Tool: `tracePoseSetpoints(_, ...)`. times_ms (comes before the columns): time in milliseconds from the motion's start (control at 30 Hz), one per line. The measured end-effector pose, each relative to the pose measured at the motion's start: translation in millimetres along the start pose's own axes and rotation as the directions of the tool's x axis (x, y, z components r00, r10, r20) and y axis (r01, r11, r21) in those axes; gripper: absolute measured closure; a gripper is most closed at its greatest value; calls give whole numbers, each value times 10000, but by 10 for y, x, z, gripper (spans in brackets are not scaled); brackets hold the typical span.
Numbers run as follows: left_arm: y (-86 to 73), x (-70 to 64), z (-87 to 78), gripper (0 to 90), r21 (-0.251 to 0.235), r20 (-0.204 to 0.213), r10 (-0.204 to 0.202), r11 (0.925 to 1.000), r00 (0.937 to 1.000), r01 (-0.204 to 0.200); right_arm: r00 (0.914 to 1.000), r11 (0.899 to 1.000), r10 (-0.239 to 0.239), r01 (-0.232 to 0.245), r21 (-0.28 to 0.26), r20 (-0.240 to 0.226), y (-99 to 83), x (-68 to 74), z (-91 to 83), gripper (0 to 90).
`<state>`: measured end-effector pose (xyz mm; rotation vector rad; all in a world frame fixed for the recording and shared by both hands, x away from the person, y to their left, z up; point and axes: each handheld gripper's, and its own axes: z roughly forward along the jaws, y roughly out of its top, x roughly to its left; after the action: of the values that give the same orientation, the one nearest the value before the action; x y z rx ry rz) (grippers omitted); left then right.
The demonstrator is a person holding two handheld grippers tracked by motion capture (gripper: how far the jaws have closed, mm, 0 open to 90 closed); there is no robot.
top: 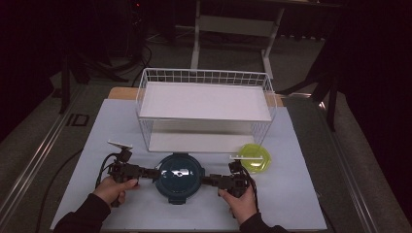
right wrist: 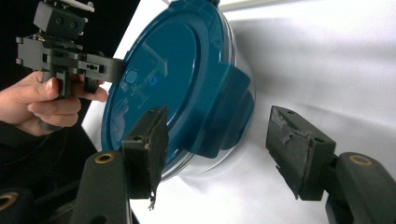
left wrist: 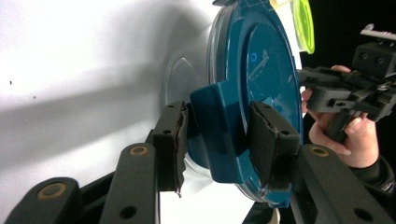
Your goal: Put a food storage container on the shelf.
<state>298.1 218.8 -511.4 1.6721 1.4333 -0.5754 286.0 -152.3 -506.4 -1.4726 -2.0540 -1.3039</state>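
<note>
A round clear container with a dark teal lid (top: 180, 175) sits on the white table near the front edge, between my two grippers. My left gripper (top: 151, 173) comes in from the left. In the left gripper view it (left wrist: 219, 135) is shut on a teal clip (left wrist: 219, 126) at the lid's rim, one pad on each side. My right gripper (top: 208, 180) meets the container from the right. In the right gripper view it (right wrist: 215, 140) stands open around the opposite clip (right wrist: 231, 112), with one pad over the lid's top and the other well clear of it.
A white wire two-shelf rack (top: 204, 104) stands just behind the container. A yellow-green round lid (top: 256, 158) lies at the rack's front right corner, close behind my right gripper. The table's front edge runs under the person's forearms.
</note>
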Motion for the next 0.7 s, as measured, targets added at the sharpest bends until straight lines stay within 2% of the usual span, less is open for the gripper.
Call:
tracePoseSetpoints(167,0,43,37,523,159,266,-196,9997,9995,192,9986,9986,487,-484,196,-189,13,-23,54,403)
tracePoseSetpoints(300,7,44,42,516,228,303,-281,9994,9991,274,9965,9959,818,-810,407,-193,30,-33,96,424)
tracePoseSetpoints(333,8,47,42,517,257,324,-310,9992,9990,302,9927,9915,1175,-1158,597,-261,37,-39,120,437)
tracePoseSetpoints(433,10,55,44,520,285,394,-329,9991,9987,318,9914,9898,1274,-1251,685,-308,44,-28,143,453)
tracePoseSetpoints(700,-28,33,30,531,258,428,-205,9995,9989,194,9879,9857,1551,-1549,666,14,58,12,132,498)
